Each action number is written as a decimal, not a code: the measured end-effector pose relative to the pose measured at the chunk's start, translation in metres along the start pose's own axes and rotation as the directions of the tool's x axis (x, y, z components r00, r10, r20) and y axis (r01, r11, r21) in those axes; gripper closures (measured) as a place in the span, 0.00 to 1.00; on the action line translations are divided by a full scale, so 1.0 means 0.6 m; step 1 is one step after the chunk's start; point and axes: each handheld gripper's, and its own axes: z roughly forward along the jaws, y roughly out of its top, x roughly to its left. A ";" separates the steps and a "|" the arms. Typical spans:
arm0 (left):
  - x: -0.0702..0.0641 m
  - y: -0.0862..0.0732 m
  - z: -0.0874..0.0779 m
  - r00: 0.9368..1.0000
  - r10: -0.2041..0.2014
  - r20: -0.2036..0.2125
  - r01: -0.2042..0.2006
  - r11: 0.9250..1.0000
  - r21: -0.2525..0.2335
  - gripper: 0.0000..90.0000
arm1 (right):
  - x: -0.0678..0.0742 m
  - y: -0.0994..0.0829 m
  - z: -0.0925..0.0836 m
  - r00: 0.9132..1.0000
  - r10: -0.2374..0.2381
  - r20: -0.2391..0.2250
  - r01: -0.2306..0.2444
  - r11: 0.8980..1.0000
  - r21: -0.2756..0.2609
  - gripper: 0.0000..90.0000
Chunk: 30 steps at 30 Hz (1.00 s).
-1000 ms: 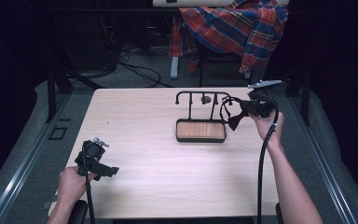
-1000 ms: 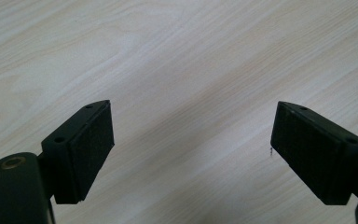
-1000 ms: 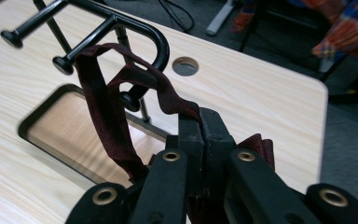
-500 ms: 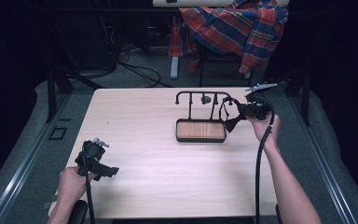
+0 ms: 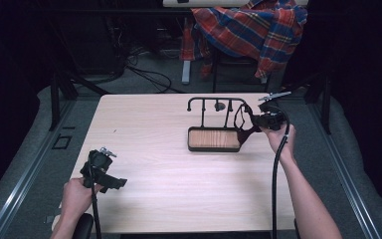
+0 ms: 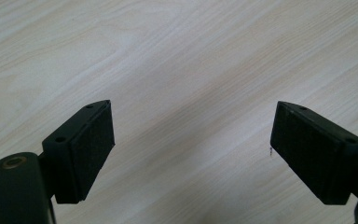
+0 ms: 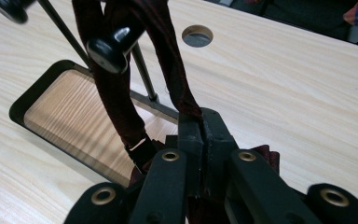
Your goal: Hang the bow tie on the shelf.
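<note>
A black wire rack [image 5: 216, 105] with a wooden tray base [image 5: 214, 139] stands right of the table's middle. A dark red strap [image 5: 240, 123] loops over a black knob [image 7: 112, 46] at the rack's right end. My right gripper [image 5: 256, 121] is shut on that strap [image 7: 177, 88], with its jaws [image 7: 201, 122] pressed together just beside the tray [image 7: 70, 116]. My left gripper [image 5: 107, 178] rests low near the table's front left corner. In the left gripper view it [image 6: 191, 140] stands wide open over bare wood, with nothing between its pads [image 6: 93, 140].
The light wooden table [image 5: 154, 149] has a round cable hole [image 7: 197, 35] near its far right. A chair draped with a plaid cloth [image 5: 251, 30] stands behind the table. Cables [image 5: 276, 179] trail from both grippers toward the person.
My right gripper has drifted slightly toward the person, still holding the strap. The left gripper has stayed put.
</note>
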 end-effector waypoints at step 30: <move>0.001 -0.001 0.000 1.000 -0.006 0.000 0.006 1.000 -0.001 0.15 | 0.000 -0.009 0.037 0.999 0.023 -0.049 -0.018 0.995 0.096 0.96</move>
